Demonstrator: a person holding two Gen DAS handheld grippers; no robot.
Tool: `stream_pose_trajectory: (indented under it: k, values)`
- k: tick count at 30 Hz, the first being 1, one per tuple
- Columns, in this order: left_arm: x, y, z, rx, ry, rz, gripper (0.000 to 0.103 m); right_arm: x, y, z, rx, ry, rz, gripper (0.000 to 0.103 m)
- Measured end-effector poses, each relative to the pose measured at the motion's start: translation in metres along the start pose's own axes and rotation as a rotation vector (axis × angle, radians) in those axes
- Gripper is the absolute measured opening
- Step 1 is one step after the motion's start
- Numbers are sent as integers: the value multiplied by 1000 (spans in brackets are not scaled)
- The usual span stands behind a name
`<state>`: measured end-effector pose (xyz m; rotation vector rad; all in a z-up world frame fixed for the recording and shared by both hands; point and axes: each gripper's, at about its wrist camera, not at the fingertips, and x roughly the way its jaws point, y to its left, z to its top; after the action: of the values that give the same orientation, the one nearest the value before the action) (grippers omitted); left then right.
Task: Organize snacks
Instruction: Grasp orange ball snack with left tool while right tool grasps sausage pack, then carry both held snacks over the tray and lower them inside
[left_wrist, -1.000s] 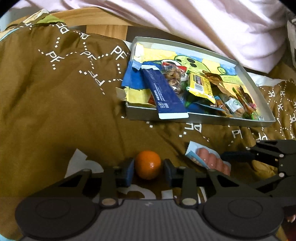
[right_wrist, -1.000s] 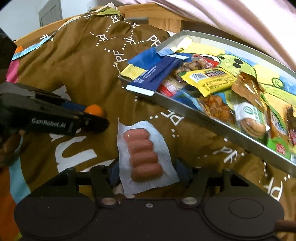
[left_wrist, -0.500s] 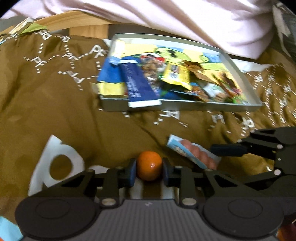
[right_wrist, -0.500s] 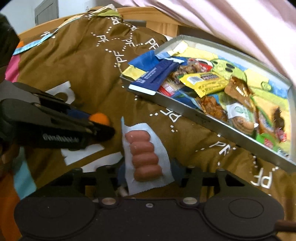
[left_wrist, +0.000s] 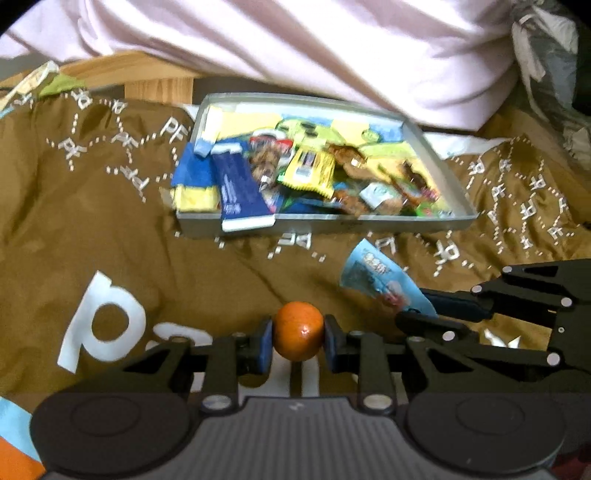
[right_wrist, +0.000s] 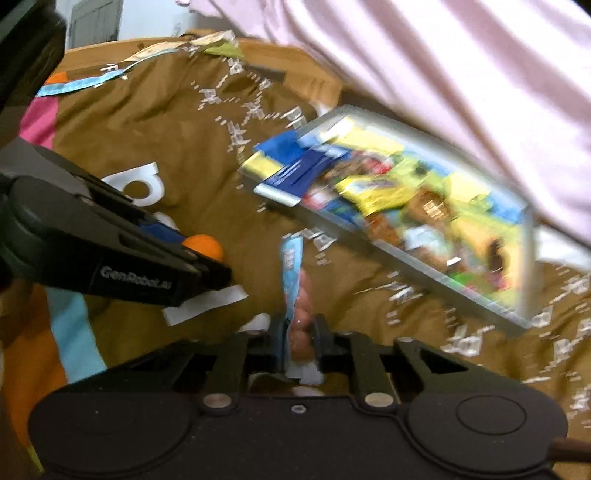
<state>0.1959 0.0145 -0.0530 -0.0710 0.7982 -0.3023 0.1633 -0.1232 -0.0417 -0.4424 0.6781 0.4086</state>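
My left gripper (left_wrist: 298, 341) is shut on a small orange (left_wrist: 298, 335), held above the brown blanket. It also shows in the right wrist view (right_wrist: 207, 254), with the orange (right_wrist: 204, 246) at its tip. My right gripper (right_wrist: 300, 338) is shut on a sausage packet (right_wrist: 295, 280), now turned on edge. The packet (left_wrist: 380, 280) shows its blue side in the left wrist view, beside the right gripper (left_wrist: 421, 308). The grey metal tray (left_wrist: 332, 223) holds several snack packets, ahead of both grippers; it also shows in the right wrist view (right_wrist: 413, 262).
A brown blanket (left_wrist: 110, 221) with white letters covers the surface. A pink-white cloth (left_wrist: 332, 51) hangs behind the tray. A long blue packet (left_wrist: 240, 192) overhangs the tray's near left rim. A wooden edge (left_wrist: 147, 74) runs at the back left.
The left gripper closed on the orange and lifted it. The right gripper closed on the sausage packet, lifted it and turned it on edge. Both views pulled back from the tray.
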Motion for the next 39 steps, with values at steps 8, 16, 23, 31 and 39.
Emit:
stream_pose_trajectory:
  k: [8,16,23,31,39]
  values:
    - [-10,2,7,-29,-56,11,30,-15,-11,0,54,-40,-17,16]
    - [-32,4,33,-59,-172,16,30,-50,-16,9,53,-209,-97,16]
    - [-23,4,69,-97,-232,28,31,-46,-29,16,40,-310,-163,16]
    - [-2,7,90,-92,-299,32,31,-21,-59,26,99,-373,-241,16]
    - [15,22,94,-119,-307,34,31,-10,-61,25,91,-396,-281,16]
